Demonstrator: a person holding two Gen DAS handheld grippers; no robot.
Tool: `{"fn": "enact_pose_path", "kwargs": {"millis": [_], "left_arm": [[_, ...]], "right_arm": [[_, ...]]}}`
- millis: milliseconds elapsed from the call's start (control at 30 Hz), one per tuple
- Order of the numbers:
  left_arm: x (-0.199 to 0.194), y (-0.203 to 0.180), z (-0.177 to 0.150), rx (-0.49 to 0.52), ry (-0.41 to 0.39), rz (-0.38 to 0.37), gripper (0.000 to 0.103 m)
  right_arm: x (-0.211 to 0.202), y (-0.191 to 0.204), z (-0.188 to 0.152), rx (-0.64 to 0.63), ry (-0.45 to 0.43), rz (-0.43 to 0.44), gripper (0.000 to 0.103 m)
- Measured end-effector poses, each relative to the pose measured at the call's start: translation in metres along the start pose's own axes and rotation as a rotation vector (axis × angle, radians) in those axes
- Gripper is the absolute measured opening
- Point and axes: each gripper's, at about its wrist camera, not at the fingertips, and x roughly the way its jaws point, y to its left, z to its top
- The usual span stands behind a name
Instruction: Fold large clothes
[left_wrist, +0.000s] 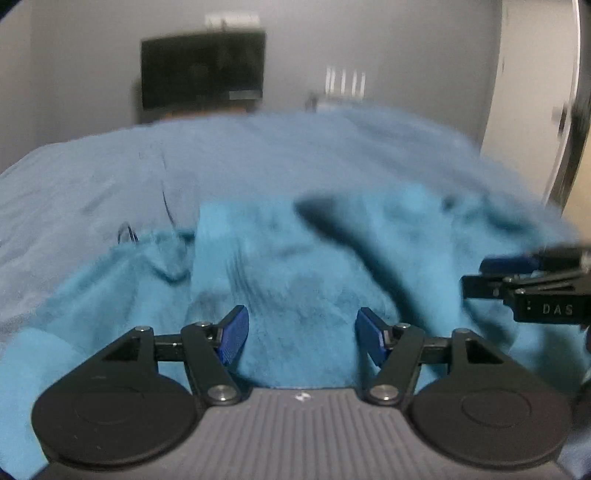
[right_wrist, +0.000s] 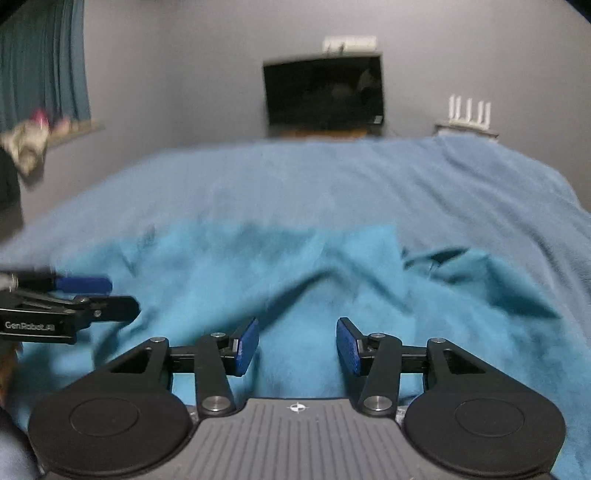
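Two grippers, left gripper (left_wrist: 301, 338) and right gripper (right_wrist: 297, 345), hover with fingers spread wide, gripping nothing. Below and ahead of both fingertips lies the crumpled teal garment (right_wrist: 280, 280) on a blue-blanketed bed (right_wrist: 332, 177); beyond, a grey wall (right_wrist: 177, 85) with a dark television (right_wrist: 323, 92).

Bright blue garment (right_wrist: 295, 280) lies rumpled, partly folded.

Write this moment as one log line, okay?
left gripper: open, empty | right gripper: open, empty | teal garment: rumpled, unfolded on blue blanket
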Motion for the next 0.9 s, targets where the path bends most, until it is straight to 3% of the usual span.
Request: {"fn": "enact_pose_path", "kwargs": {"millis": [133,300,433,567,633,700,800,900], "left_arm": [[0.021,0.002,-0.010,0.002,0.080,0.007,0.064],[0.019,0.003,-0.011,-0.018,0.067,0.002,0.067],[-0.012,0.001,-0.016,-0.031,0.010,0.060,0.067],[-0.051,-0.004,-0.017,-0.061,-0.069,0.053,0.073],[-0.063,-0.010,-0.020,-0.080,-0.081,0.017,0.075],[-0.072,-0.019,-0.026,-0.089,-0.071,-0.049,0.075],[-0.080,-0.041,-0.033,-0.026,-0.048,-0.127,0.075],[-0.083,-0.066,-0.041,0.098,-0.024,-0.123,0.075]], "right_arm": [[0.033,0.009,-0.012,-0.073,0.130,-0.056,0.051],[0.030,0.011,-0.014,-0.072,0.122,-0.055,0.052],[0.015,0.001,-0.013,-0.004,0.074,-0.072,0.058],[-0.023,-0.021,-0.008,0.163,-0.033,-0.144,0.072],[-0.047,-0.034,-0.008,0.270,-0.066,-0.198,0.084],[-0.071,-0.052,-0.013,0.400,-0.077,-0.265,0.087],[-0.098,-0.087,-0.029,0.635,-0.005,-0.325,0.090],[-0.120,-0.122,-0.052,0.858,0.102,-0.344,0.091]]}}
